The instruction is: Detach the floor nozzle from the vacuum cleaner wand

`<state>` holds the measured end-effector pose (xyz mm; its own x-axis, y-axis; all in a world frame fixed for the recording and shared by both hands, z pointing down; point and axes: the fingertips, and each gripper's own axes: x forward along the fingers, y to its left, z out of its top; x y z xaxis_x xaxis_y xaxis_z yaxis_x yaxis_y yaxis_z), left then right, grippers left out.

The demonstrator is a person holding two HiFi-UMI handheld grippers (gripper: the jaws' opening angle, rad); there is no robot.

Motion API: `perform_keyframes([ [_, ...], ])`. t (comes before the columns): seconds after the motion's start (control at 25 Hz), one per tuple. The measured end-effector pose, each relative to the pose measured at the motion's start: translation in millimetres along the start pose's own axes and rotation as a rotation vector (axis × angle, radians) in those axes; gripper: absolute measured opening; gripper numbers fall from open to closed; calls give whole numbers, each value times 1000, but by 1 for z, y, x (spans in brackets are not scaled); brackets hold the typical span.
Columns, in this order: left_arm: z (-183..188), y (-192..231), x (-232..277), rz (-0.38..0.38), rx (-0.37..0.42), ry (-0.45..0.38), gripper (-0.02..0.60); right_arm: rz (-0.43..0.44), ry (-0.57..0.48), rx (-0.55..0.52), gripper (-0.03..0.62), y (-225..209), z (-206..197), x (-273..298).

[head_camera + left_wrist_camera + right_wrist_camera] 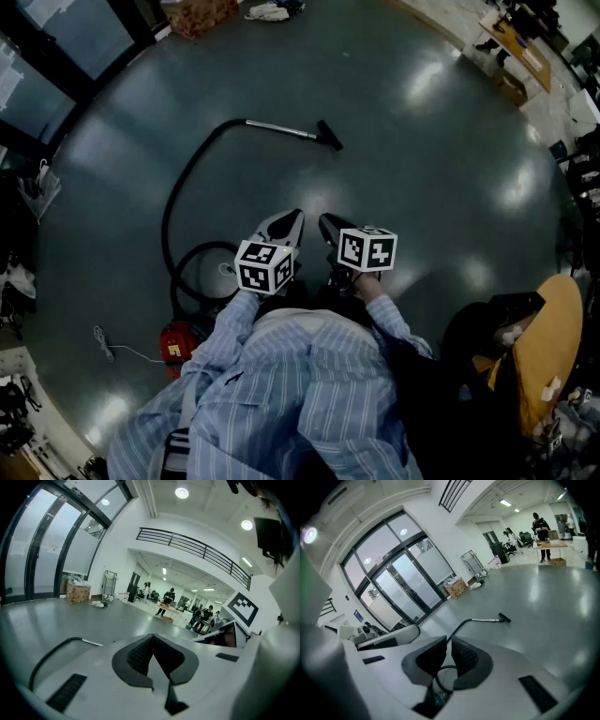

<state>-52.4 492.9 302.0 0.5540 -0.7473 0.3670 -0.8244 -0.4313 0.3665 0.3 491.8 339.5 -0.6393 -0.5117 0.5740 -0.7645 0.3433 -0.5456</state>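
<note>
The vacuum lies on the grey floor ahead of me. Its red body [178,342] sits at the lower left, and a black hose [173,216] coils and curves up to the silver wand [281,129]. The black floor nozzle [329,136] is attached at the wand's end. Both grippers hang in the air well short of it. The left gripper [292,217] is shut, its pads meeting with nothing between them [152,641]. The right gripper [326,223] is shut too, holding nothing [446,651]. In the right gripper view the wand [483,619] and nozzle [504,618] lie far ahead.
A cardboard box [199,14] stands by the glass wall at the back. Desks [520,47] with people fill the far right. A chair with a yellow seat [548,347] is close on my right. A white cable [108,345] trails from the vacuum body.
</note>
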Motion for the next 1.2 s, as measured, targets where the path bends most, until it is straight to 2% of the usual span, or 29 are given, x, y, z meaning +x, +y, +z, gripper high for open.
perform_keyframes([
  [0.4, 2, 3, -4, -9, 12, -5, 8, -2, -21, 59, 38, 0, -2, 0],
  [0.92, -5, 9, -10, -18, 16, 13, 7, -26, -6, 72, 38, 0, -14, 6],
  [1.2, -6, 23, -21, -17, 15, 19, 6, -42, 0, 77, 38, 14, -17, 13],
])
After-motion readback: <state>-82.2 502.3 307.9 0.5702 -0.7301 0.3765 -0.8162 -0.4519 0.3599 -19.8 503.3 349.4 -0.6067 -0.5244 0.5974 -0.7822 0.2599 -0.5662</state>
